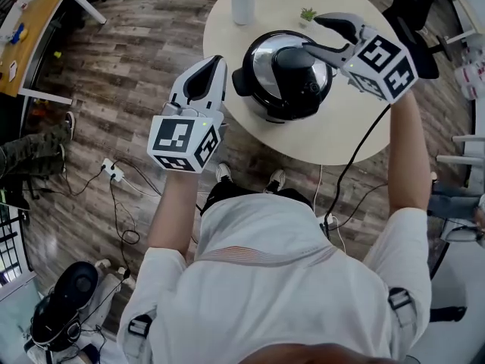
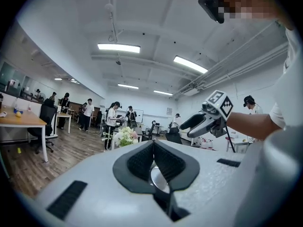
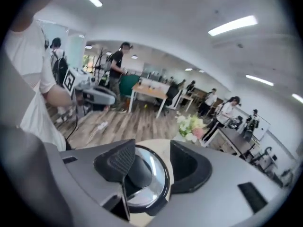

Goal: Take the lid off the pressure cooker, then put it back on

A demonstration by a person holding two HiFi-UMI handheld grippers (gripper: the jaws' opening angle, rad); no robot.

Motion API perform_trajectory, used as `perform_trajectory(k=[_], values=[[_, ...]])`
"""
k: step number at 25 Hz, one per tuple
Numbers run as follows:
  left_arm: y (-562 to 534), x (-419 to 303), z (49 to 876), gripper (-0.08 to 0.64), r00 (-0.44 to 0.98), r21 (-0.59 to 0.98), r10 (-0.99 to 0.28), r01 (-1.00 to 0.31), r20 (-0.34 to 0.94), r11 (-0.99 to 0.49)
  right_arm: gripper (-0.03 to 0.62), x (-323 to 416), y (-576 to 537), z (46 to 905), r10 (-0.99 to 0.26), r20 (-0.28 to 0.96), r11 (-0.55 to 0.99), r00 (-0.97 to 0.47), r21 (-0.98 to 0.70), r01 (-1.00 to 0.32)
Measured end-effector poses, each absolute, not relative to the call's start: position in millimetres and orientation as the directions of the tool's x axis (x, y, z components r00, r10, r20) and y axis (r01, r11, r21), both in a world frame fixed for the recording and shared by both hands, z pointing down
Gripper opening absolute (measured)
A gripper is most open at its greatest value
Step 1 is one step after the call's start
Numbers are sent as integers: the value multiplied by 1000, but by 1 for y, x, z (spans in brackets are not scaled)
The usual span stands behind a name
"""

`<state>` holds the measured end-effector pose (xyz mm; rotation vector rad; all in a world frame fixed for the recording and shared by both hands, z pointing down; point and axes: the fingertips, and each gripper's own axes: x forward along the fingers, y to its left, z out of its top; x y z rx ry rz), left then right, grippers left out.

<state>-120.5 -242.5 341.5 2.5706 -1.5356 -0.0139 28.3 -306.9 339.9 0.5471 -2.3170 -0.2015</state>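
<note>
The black pressure cooker (image 1: 282, 78) stands on the round beige table (image 1: 341, 127), with its steel lid (image 1: 292, 65) and black knob handle on top. My right gripper (image 1: 317, 36) hangs above the cooker's far right side, tilted down, jaws open and nothing between them. In the right gripper view the lid (image 3: 154, 176) and its handle show below the gap of the right gripper (image 3: 154, 161). My left gripper (image 1: 203, 82) hovers off the table's left edge beside the cooker, jaws shut and empty. In the left gripper view the shut left gripper (image 2: 154, 161) points level, with the right gripper (image 2: 196, 121) ahead.
A white vase with greenery (image 1: 243, 2) and a small potted plant (image 1: 308, 14) stand at the table's far side. A power strip and cables (image 1: 112, 171) lie on the wood floor. A wooden desk (image 1: 34, 29) is at far left. People stand in the room behind.
</note>
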Motion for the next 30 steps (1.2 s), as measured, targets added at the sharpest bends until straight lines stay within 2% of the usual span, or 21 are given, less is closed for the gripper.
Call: perform_trajectory(k=[3,7,9,12,18,30], values=[[-247,-117,329,5,483,111,-874,-872,50,-476,199,51,-293,297,-596,416,802,-687,282,-526],[-249,-103,310,5,511,100,-859,-857,25,-506,110,88,-260,258,-760,182,650,-624,211,-730],[-246,-92,304,5,527,104,-850,-846,18,-523,27,106,-241,250,-819,99,573,-565,189,-797],[-237,-75,298,5,544,93,-839,-836,6,-541,2,134,-218,250,-874,21,484,-485,129,-866],[-222,-61,288,5,549,65,-836,-834,-16,-548,0,190,-198,265,-941,1,340,-340,-19,-940],[-217,-53,294,5,563,73,-826,-825,14,-561,0,185,-188,264,-938,3,347,-347,2,-938]])
